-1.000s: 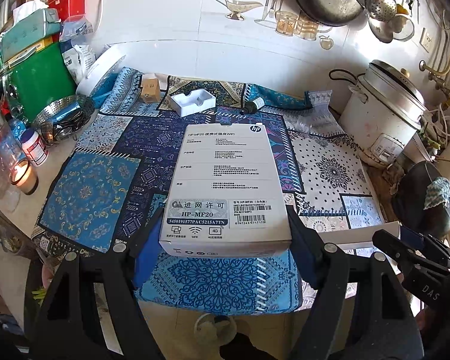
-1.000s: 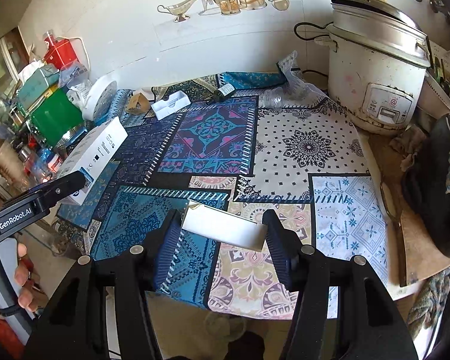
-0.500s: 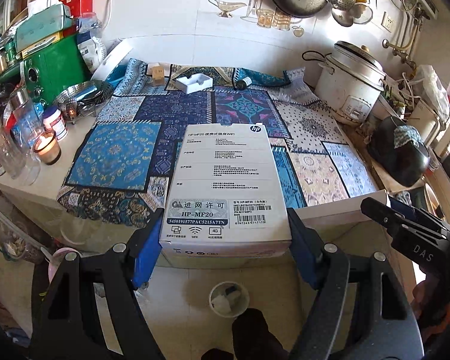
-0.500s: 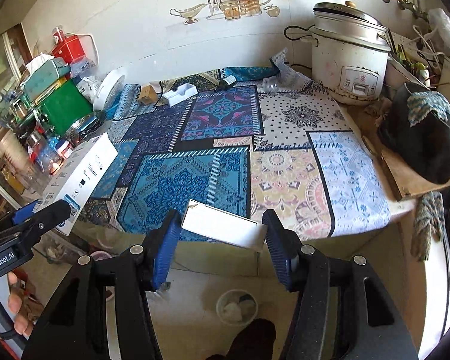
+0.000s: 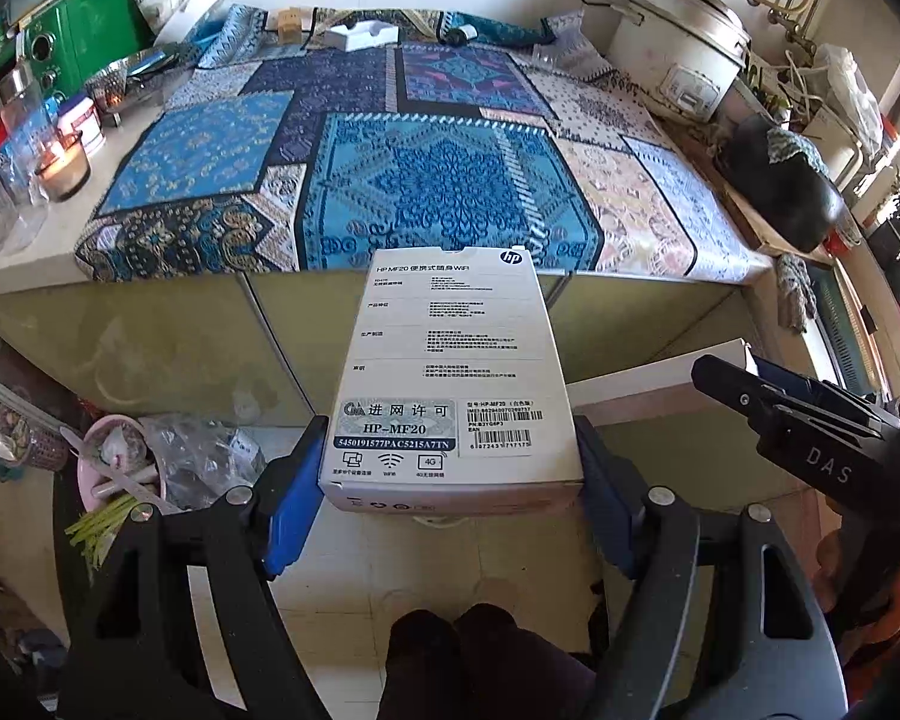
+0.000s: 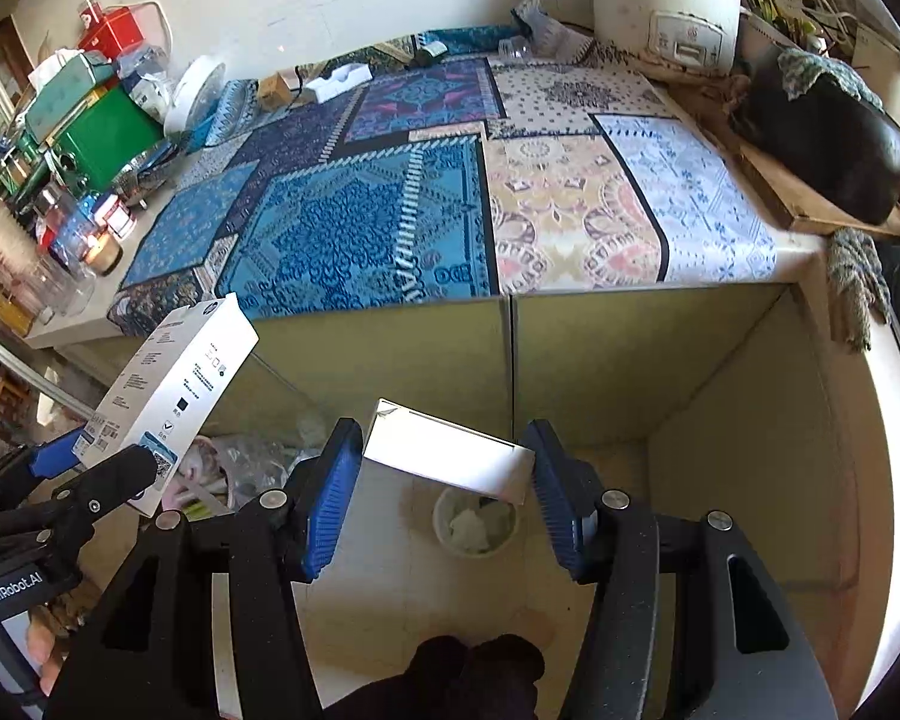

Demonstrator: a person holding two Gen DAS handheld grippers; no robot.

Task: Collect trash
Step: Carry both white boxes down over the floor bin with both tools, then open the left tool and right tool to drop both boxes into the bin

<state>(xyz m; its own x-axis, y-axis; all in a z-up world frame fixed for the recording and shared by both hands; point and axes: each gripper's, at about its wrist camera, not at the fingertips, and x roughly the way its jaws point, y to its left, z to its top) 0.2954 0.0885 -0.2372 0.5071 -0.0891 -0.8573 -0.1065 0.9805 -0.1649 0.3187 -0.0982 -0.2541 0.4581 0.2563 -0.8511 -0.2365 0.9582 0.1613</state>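
Note:
My left gripper (image 5: 450, 480) is shut on a white HP box (image 5: 453, 372), held in the air in front of the counter; the box also shows in the right wrist view (image 6: 174, 390). My right gripper (image 6: 444, 474) is shut on a plain white box lid (image 6: 450, 459), seen edge-on, also visible in the left wrist view (image 5: 648, 372). A small white trash bin (image 6: 474, 525) with crumpled paper stands on the floor just below and beyond the right gripper's jaws. In the left wrist view the HP box hides the bin.
A counter with a patterned cloth (image 6: 426, 192) lies ahead, with a rice cooker (image 6: 666, 6), green box (image 6: 105, 135), candle (image 5: 60, 165) and small boxes at the back. A pink bowl and plastic bag (image 5: 150, 462) sit on the floor at left.
Both grippers have pulled back from the counter and lowered, still holding their boxes. The floor and the trash bin now fill the lower view.

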